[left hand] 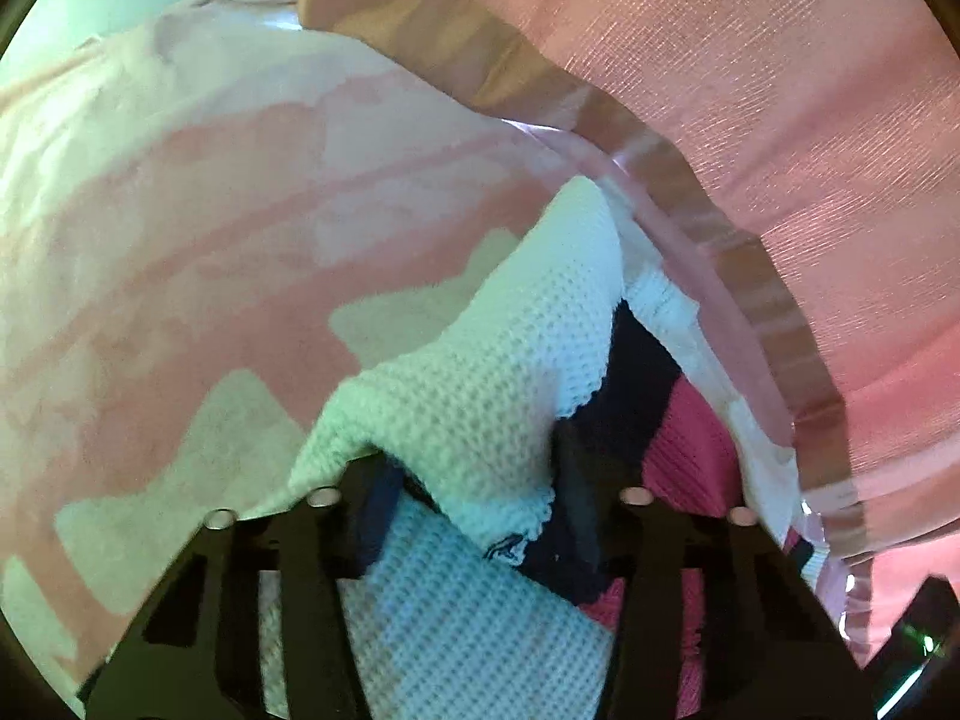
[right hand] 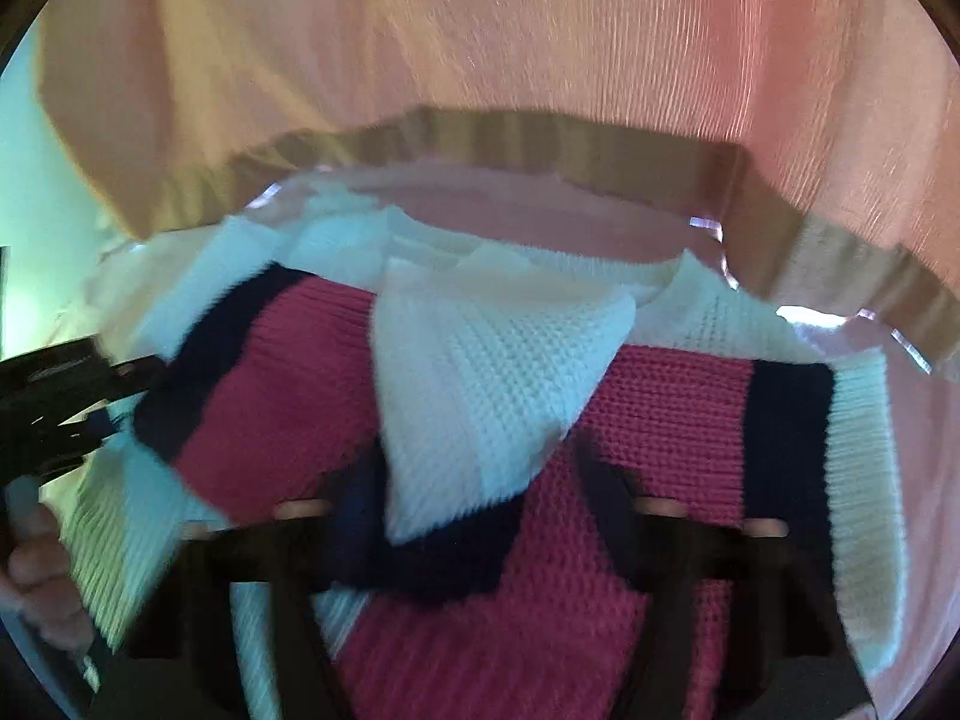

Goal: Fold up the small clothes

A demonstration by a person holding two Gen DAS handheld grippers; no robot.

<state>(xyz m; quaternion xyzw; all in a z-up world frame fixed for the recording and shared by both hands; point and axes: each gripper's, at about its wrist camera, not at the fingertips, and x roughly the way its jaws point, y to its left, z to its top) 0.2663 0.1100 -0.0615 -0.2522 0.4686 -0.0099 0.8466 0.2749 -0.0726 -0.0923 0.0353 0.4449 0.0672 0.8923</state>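
A knitted sweater (left hand: 480,396) in white, navy and magenta lies crumpled on a glossy pink surface. In the left wrist view my left gripper (left hand: 477,492) is low over it. A raised white fold fills the gap between the two fingers, and both pads press on it. In the right wrist view the sweater (right hand: 498,384) spreads across the frame. A white flap stands up between the fingers of my right gripper (right hand: 480,498). A strip of magenta knit shows beside the right finger, so those pads are apart from the flap. The picture is blurred.
A pink and white patterned cloth (left hand: 210,228) covers the left of the surface. A brown scalloped edge (left hand: 774,312) bounds it, with ribbed pink fabric (left hand: 750,90) beyond. My left gripper (right hand: 60,396) and a hand (right hand: 36,576) show at the left edge of the right wrist view.
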